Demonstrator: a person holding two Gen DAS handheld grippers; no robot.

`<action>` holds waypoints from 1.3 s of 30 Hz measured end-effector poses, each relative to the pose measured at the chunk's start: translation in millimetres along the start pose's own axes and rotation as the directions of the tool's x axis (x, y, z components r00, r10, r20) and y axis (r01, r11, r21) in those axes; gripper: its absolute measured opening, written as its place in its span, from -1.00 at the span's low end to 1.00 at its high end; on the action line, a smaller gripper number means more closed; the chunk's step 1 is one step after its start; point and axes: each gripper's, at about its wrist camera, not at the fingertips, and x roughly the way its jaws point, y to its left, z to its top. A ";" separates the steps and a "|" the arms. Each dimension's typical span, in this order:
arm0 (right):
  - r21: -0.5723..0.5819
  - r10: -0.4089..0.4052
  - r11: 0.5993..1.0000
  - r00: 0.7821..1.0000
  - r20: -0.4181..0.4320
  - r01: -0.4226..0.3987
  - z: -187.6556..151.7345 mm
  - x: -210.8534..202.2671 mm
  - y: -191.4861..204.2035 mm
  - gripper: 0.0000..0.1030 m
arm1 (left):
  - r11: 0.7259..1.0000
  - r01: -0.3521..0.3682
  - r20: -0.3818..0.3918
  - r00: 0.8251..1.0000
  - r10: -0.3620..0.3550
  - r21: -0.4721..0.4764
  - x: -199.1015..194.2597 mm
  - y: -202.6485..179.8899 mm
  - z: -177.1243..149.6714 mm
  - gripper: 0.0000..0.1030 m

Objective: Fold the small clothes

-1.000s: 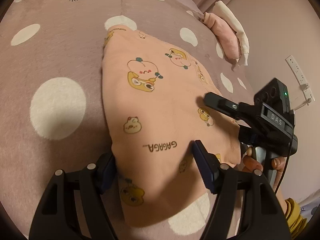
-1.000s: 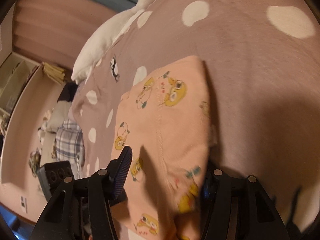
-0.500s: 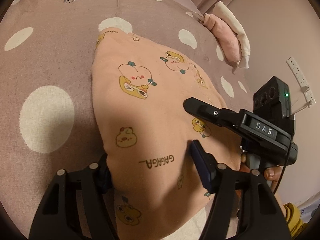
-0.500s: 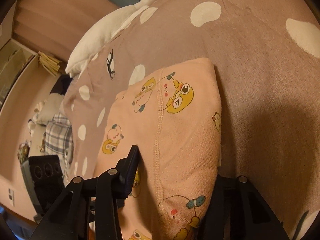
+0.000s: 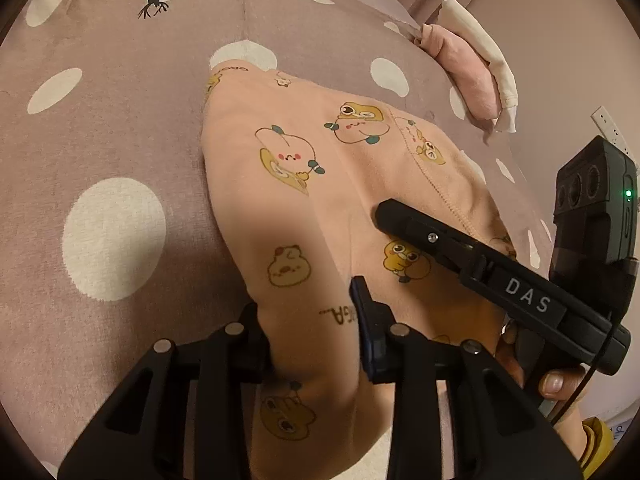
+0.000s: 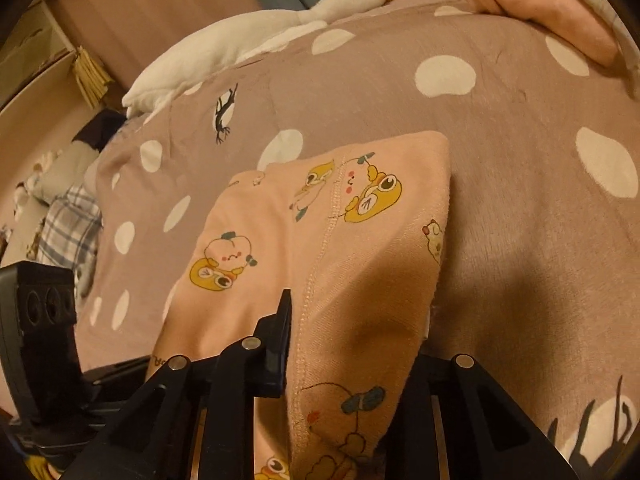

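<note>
Left tool (image 5: 314, 328) and right tool (image 6: 352, 344) each pinch the near hem of the garment (image 5: 320, 184); carry both level toward its far edge, evenly.

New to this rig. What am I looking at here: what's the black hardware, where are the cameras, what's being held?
No robot arm: a person carries two handheld grippers, each with a fisheye camera looking along its fingers. In the left wrist view, the left gripper has its fingers around a bunched edge of the peach cartoon-print garment; the right gripper shows beside it. The right wrist view shows the right gripper's fingers around another fold. The garment lies on a polka-dot blanket, with a plush goose behind.
</note>
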 end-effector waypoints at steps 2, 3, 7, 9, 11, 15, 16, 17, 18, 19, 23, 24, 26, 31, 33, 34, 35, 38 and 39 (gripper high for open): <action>-0.013 -0.005 1.000 1.000 0.009 0.005 -0.5 -3.5 3.0 -0.52 | 1.000 -0.007 0.005 1.000 0.007 0.007 -3.2 -2.1 -0.8 -0.41; -0.022 -0.005 1.000 1.000 0.016 0.005 -1.0 -6.3 5.6 -0.52 | 1.000 -0.010 0.008 1.000 0.010 0.010 -5.0 -3.3 -1.5 -0.41; -0.071 -0.008 0.997 0.999 0.035 0.010 -6.0 -20.3 19.5 -0.52 | 1.000 -0.011 0.017 1.000 0.011 0.027 -13.4 -11.6 -7.1 -0.42; -0.087 -0.013 0.996 0.999 0.044 0.016 -9.2 -28.5 24.1 -0.52 | 0.999 -0.008 0.023 1.000 0.008 0.040 -19.7 -15.9 -11.9 -0.42; -0.086 -0.011 0.996 0.999 0.050 0.015 -12.3 -35.6 25.9 -0.52 | 0.999 -0.006 0.029 1.000 0.004 0.050 -25.0 -19.8 -16.3 -0.42; -0.096 -0.009 0.995 0.998 0.069 0.015 -22.0 -53.2 33.1 -0.52 | 0.996 -0.012 0.042 0.999 0.009 0.085 -38.6 -31.0 -30.4 -0.41; -0.101 -0.008 0.995 0.997 0.074 0.015 -25.1 -57.6 36.0 -0.52 | 0.996 -0.016 0.045 0.999 0.012 0.093 -41.8 -34.3 -34.6 -0.41; -0.105 -0.005 0.994 0.997 0.079 0.014 -27.9 -61.8 39.0 -0.52 | 0.995 -0.018 0.048 0.999 0.013 0.100 -44.8 -37.2 -38.3 -0.41; -0.109 -0.004 0.994 0.996 0.085 0.013 -31.9 -67.0 42.3 -0.52 | 0.994 -0.020 0.052 0.999 0.014 0.108 -49.7 -40.1 -43.9 -0.41; -0.112 -0.005 0.994 0.996 0.090 0.015 -35.3 -71.0 45.0 -0.52 | 0.994 -0.020 0.055 0.998 0.014 0.112 -52.7 -41.5 -47.4 -0.41; -0.128 -0.003 0.992 0.995 0.104 0.017 -52.0 -88.1 56.8 -0.52 | 0.991 -0.027 0.064 0.998 0.019 0.128 -68.3 -48.8 -68.7 -0.42; -0.134 -0.004 0.991 0.994 0.107 0.018 -57.2 -92.9 60.0 -0.52 | 0.991 -0.028 0.067 0.998 0.019 0.128 -72.6 -50.2 -74.8 -0.42; -0.149 -0.003 0.989 0.994 0.109 0.020 -67.0 -101.7 66.3 -0.52 | 0.992 -0.029 0.070 0.997 0.020 0.126 -81.7 -52.5 -87.1 -0.42; -0.178 0.017 0.984 0.994 0.105 0.002 -89.7 -119.8 82.7 -0.52 | 0.993 -0.031 0.080 0.997 0.023 0.112 -102.5 -51.9 -112.9 -0.41; -0.190 0.030 0.982 0.994 0.103 -0.010 -97.8 -126.3 89.7 -0.52 | 0.994 -0.032 0.085 0.996 0.023 0.102 -111.4 -50.6 -122.4 -0.41; -0.196 0.034 0.980 0.994 0.102 -0.013 -101.5 -129.1 93.1 -0.52 | 0.995 -0.031 0.089 0.996 0.023 0.095 -115.9 -49.7 -127.0 -0.41; -0.203 0.035 0.979 0.994 0.102 -0.013 -105.0 -131.8 96.4 -0.52 | 0.996 -0.031 0.095 0.995 0.023 0.088 -120.4 -48.8 -131.7 -0.41; -0.224 0.043 0.975 0.994 0.099 -0.020 -112.5 -137.2 108.1 -0.52 | 0.996 -0.039 0.110 0.993 0.030 0.078 -131.1 -47.6 -143.6 -0.41; -0.229 0.043 0.973 0.994 0.099 -0.019 -114.8 -138.5 111.3 -0.52 | 0.996 -0.042 0.115 0.993 0.033 0.076 -134.6 -46.9 -146.8 -0.41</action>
